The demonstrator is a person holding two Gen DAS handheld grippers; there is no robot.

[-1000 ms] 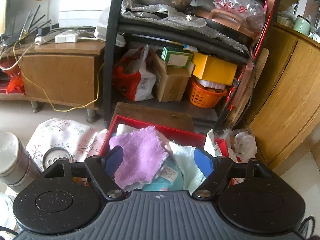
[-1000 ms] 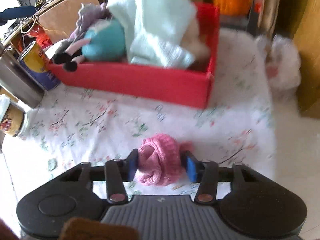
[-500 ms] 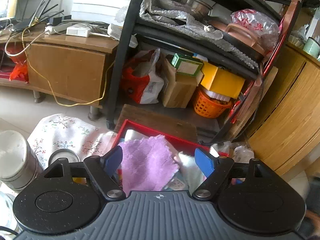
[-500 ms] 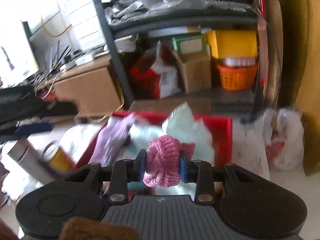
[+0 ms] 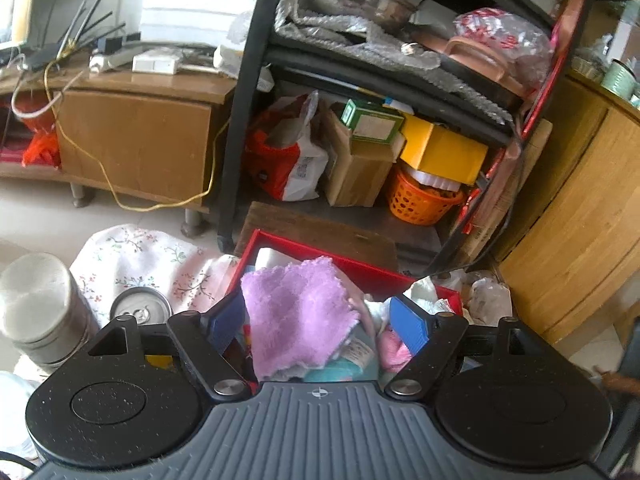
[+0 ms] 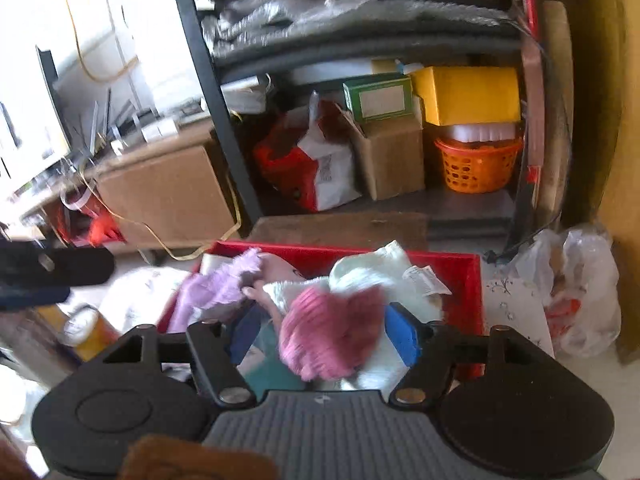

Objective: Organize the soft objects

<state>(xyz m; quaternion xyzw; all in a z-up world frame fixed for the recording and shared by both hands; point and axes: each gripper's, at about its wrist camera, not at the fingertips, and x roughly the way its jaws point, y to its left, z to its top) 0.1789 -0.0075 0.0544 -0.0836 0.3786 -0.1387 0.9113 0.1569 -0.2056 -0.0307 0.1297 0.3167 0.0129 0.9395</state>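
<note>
A red box [image 6: 464,280] on the floor holds soft things: a purple cloth [image 6: 216,288], a pale green towel [image 6: 380,268] and a teal plush toy [image 6: 272,372]. My right gripper [image 6: 326,340] is open above the box. A pink knitted hat [image 6: 332,332], blurred, lies between its fingers over the box contents. My left gripper [image 5: 320,322] is open and empty over the same box [image 5: 360,276], with the purple cloth [image 5: 296,312] between its fingers below. A bit of pink hat [image 5: 394,350] shows by its right finger.
A flowered cloth [image 5: 136,252] covers the floor left of the box, with a steel flask [image 5: 36,308] and a drink can [image 5: 140,310] on it. A black shelf rack [image 5: 240,120] with boxes and an orange basket [image 5: 424,200] stands behind. A plastic bag [image 6: 576,292] lies to the right.
My right gripper lifted the pink hat off the flowered cloth, carried it over the red box and opened. The hat has dropped from the grip. My left gripper stayed open and drew back slightly.
</note>
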